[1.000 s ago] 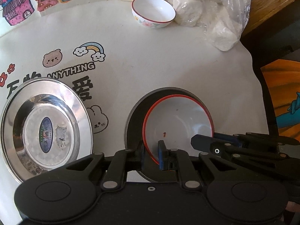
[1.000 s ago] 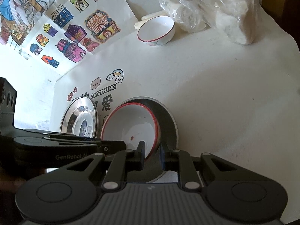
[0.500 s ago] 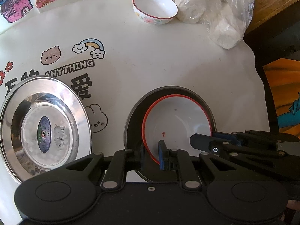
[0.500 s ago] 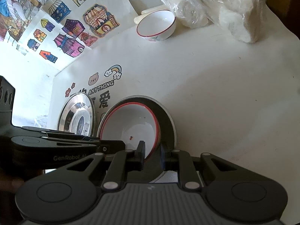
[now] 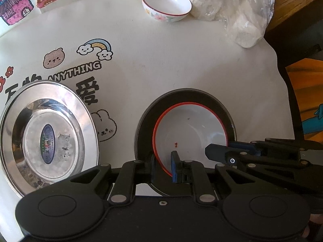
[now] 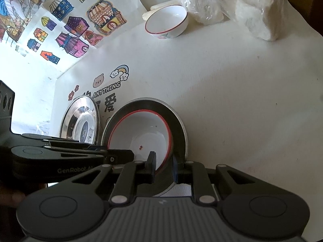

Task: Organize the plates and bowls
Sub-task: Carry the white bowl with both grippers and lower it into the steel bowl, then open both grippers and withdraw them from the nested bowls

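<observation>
A white bowl with a red rim [image 5: 189,129] sits in a dark metal plate [image 5: 147,125] near the table's front. My left gripper [image 5: 163,166] is shut on the bowl's near-left rim. My right gripper [image 6: 164,166] is shut on the bowl's right rim [image 6: 168,141]; the bowl [image 6: 139,133] and the plate [image 6: 177,125] show there too. A shiny steel plate [image 5: 48,139] lies to the left, also in the right wrist view [image 6: 80,121]. A second white bowl [image 5: 166,6] stands at the back, also in the right wrist view [image 6: 166,21].
A plastic bag of white lumps [image 5: 232,10] lies at the back right, beside the far bowl. The table's right edge [image 5: 282,84] drops off to a dark floor. Coloured house drawings [image 6: 76,24] stand along the back left.
Both views have shifted slightly back and down. The bowl stays gripped by both grippers in the dark plate.
</observation>
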{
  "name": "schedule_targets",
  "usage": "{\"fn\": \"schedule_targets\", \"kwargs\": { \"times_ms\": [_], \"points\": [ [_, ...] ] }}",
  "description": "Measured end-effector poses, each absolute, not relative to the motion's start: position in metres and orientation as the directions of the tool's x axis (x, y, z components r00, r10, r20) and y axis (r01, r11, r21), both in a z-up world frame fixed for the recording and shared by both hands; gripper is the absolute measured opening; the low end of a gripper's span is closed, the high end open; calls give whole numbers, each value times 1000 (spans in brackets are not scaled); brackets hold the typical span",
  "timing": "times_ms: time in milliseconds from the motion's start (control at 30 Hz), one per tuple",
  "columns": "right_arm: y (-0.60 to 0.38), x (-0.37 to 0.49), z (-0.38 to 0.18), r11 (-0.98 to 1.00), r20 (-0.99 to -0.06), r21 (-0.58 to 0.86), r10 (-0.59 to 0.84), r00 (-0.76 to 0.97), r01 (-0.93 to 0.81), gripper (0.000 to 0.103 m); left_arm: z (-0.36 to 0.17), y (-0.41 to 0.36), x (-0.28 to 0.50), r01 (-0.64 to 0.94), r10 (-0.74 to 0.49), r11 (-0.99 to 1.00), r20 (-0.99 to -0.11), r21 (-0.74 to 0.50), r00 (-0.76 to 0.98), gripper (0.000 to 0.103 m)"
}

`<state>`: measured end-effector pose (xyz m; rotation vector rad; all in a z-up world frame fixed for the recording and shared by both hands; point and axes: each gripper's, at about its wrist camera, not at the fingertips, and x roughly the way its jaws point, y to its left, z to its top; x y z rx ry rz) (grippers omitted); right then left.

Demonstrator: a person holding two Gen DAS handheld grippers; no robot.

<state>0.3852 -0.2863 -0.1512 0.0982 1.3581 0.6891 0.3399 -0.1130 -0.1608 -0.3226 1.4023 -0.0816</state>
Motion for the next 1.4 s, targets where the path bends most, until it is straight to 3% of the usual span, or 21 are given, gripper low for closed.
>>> {"fn": "schedule_targets", "kwargs": {
  "times_ms": [633, 833, 1000, 1100, 1267, 1400],
  "points": [
    [-286, 384, -151, 800, -861, 446, 506, 52, -401, 21, -156, -112, 338, -131, -249, 953, -952, -274, 178, 20],
    [-293, 382, -141, 798, -851, 448, 519, 81, -404, 28, -144, -107, 335, -129, -256, 949, -944, -286, 210, 34],
    [-306, 384, -127, 806, -840, 440, 525, 135, -396, 34, -125, -100, 337, -134, -250, 947, -931, -292, 265, 38],
    [-315, 390, -121, 813, -830, 440, 530, 173, -380, 45, -116, -95, 341, -152, -232, 945, -922, -289, 309, 47],
    [-326, 400, -121, 831, -831, 434, 519, 201, -348, 58, -109, -90, 350, -180, -189, 947, -915, -266, 355, 74],
    [-331, 406, -123, 842, -834, 428, 507, 215, -328, 73, -110, -85, 359, -209, -173, 942, -915, -261, 364, 84]
  ]
}}
